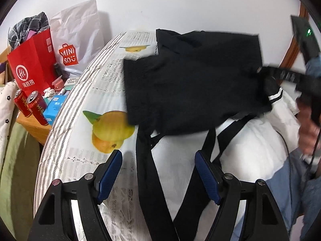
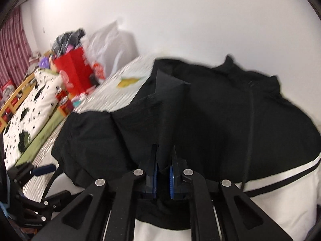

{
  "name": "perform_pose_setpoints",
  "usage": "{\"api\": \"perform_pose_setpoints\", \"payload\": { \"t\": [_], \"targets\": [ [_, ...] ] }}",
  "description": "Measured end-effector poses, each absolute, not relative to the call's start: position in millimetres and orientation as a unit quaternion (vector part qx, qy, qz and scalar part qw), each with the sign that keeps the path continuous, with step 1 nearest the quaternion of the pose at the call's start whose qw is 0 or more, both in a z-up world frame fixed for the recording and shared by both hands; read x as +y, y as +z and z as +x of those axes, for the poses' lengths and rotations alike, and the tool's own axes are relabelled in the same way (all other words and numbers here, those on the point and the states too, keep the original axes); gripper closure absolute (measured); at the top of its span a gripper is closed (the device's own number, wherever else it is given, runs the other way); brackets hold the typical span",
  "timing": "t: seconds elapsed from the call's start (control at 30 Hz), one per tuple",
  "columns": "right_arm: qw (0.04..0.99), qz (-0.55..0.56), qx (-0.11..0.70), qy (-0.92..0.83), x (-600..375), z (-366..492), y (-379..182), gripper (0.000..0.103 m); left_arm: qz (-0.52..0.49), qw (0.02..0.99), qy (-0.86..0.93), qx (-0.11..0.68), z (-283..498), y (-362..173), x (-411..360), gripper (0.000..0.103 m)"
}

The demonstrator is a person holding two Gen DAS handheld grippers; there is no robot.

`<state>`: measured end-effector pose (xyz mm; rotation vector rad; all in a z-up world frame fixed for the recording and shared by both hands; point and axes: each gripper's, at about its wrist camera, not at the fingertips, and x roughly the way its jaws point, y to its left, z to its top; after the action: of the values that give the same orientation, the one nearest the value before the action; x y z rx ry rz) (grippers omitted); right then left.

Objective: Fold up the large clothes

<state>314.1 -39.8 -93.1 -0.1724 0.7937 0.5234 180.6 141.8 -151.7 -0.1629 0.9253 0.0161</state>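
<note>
A large black and white garment [image 1: 192, 84] lies on a table covered with a fruit-print cloth [image 1: 96, 104]. Its black upper part is folded over; its white lower part [image 1: 250, 140] with black stripes lies to the right. My left gripper [image 1: 158, 156] is open above the cloth, with black straps [image 1: 144, 170] of the garment between its blue pads. My right gripper [image 2: 163, 156] is shut on a raised fold of the black fabric [image 2: 168, 100]. In the left wrist view the right gripper [image 1: 260, 70] holds the garment's right edge.
Left of the table stand a red paper bag [image 1: 32, 68], a white Miniso bag [image 1: 78, 34], red cans [image 1: 34, 104] and a blue box [image 1: 54, 108] on a wooden stand. A spotted cloth [image 2: 34, 104] lies further left. A white wall is behind.
</note>
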Motion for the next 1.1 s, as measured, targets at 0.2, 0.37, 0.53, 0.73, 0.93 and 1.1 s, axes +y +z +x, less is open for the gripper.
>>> {"api": "perform_pose_setpoints", "payload": {
  "t": [0.2, 0.37, 0.53, 0.73, 0.93, 1.1],
  "targets": [
    [0.906, -0.049, 0.377, 0.186, -95, 368, -79, 0.094, -0.075, 0.888, 0.008, 0.453, 188, -154, 142, 0.030],
    [0.905, -0.060, 0.407, 0.111, -133, 417, -102, 0.089, -0.066, 0.889, 0.011, 0.453, 193, -152, 142, 0.030],
    [0.905, -0.078, 0.406, 0.097, -132, 407, -102, 0.078, -0.058, 0.897, 0.020, 0.438, 198, -142, 145, 0.030],
    [0.881, -0.124, 0.392, 0.234, -57, 347, -102, 0.046, -0.050, 0.899, 0.050, 0.432, 204, -134, 154, 0.030],
    [0.845, -0.185, 0.403, 0.300, 13, 317, -132, 0.045, -0.083, 0.889, 0.035, 0.449, 196, -145, 165, 0.030],
    [0.836, -0.215, 0.412, 0.292, 39, 321, -152, 0.045, -0.084, 0.886, 0.018, 0.456, 194, -152, 161, 0.030]
  ]
}}
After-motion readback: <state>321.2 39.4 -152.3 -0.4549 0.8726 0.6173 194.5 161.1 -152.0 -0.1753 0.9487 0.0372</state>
